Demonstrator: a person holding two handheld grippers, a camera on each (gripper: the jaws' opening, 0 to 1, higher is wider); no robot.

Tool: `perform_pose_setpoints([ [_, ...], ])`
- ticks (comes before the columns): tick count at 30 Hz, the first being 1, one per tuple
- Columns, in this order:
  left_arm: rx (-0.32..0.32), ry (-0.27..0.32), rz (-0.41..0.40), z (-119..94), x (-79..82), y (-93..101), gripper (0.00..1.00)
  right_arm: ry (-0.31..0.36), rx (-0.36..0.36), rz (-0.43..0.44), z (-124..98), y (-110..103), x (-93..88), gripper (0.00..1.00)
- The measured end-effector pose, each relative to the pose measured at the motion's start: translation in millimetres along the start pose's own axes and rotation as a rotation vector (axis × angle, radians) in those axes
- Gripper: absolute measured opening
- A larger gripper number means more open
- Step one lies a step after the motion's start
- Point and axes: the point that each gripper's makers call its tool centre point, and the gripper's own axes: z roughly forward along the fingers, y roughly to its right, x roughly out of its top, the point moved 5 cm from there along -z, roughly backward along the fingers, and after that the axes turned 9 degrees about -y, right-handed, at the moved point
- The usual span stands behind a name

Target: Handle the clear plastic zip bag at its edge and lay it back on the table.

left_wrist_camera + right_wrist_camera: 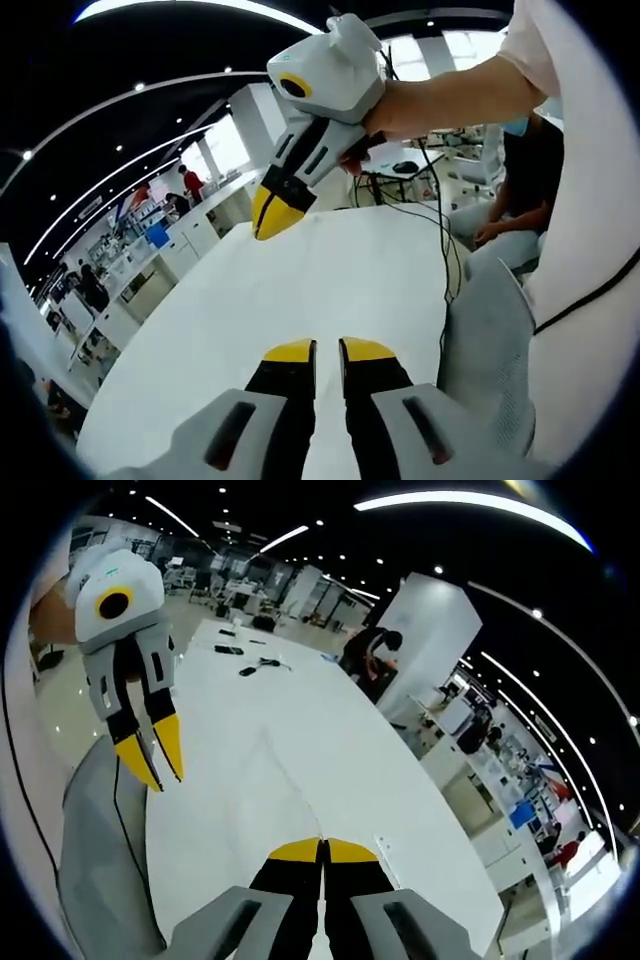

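On the white table (330,730), faint creases mark what looks like the clear zip bag (290,770), lying flat just ahead of my right gripper (322,848); its outline is hard to make out. The right gripper's yellow tips touch, and I see nothing between them. In the left gripper view a hand holds that right gripper (272,218) above the table (300,290), tips together. My left gripper (328,350) hovers over the table's near end with a narrow gap between its jaws and nothing in it. The right gripper view shows this left gripper (152,752) at the left, tips slightly apart.
A grey mesh chair back (490,340) stands at the table's edge beside me, also visible as the chair (100,860). A black cable (445,250) trails over that edge. Small dark items (250,660) lie at the table's far end. One person sits nearby (520,190), and another bends over (370,655).
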Motion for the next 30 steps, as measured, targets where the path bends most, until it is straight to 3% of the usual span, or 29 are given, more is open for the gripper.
perform_pose_setpoints([
  [14,0.033,0.026,-0.099,-1.8,-8.1,-10.1,0.11,-0.014,-0.026,-0.004,6.7,18.8,-5.9,0.0],
  [30,0.037,0.051,-0.235,0.4,-22.4,-11.2,0.25,-0.032,-0.057,0.004,16.9,32.6,-14.8,0.0],
])
